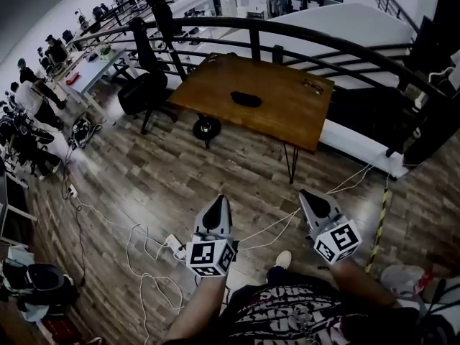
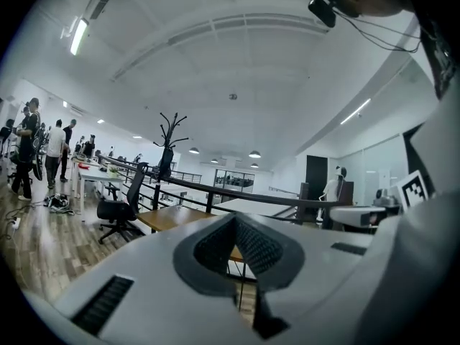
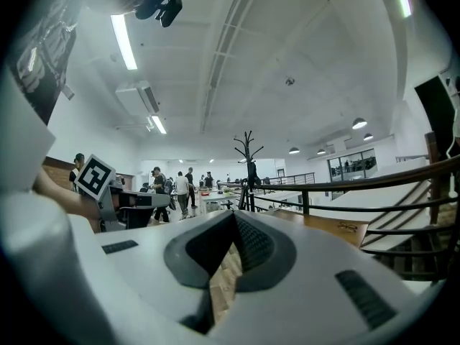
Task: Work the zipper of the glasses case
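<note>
You are holding left claw [image 1: 218, 200] and right claw [image 1: 306, 193] closed, empty, case [image 1: 246, 98] far ahead, risking tripping on cables [image 1: 269, 230] below them.

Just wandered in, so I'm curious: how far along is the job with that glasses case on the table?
Nothing looks done: the glasses case lies on the wooden table, across the floor from the person. In hand: nothing; the left tool and right tool are shut and empty. Left: reaching it, gripping the case, working its zipper.

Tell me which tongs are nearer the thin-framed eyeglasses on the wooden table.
Right. The right tongs hang roughly in line with the thin-framed eyeglasses; the left tongs sit farther left.
</note>
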Motion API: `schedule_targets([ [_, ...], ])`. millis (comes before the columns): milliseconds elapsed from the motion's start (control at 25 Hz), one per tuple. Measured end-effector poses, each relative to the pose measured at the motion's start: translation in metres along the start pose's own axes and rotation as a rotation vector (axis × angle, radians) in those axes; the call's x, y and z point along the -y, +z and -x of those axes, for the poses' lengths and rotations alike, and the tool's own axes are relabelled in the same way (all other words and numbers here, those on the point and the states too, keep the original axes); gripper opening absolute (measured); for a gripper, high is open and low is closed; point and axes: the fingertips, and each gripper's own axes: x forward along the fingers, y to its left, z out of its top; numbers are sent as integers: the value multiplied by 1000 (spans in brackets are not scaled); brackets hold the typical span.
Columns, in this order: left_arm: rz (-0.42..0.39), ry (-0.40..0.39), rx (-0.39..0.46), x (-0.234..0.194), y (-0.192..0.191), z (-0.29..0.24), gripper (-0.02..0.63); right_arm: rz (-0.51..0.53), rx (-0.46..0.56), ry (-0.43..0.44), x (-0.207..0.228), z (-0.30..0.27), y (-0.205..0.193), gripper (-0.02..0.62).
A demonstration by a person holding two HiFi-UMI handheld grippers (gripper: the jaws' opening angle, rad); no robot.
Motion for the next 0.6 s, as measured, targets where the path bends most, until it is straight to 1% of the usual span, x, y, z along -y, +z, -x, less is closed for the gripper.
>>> schedule_targets([
  [120,-4,16,10,13,10,-22,8,8,17,16,26,-4,7,-3],
  [280,-38,36,22,25,22,-38,8,44,55,28,50,-10,17,-2],
  [400,-55,40,17,30,28,-50,8,43,68,40,59,-16,21,-3],
  [600,-73,43,18,39,33,-69,8,25,56,76,63,-26,16,-2],
])
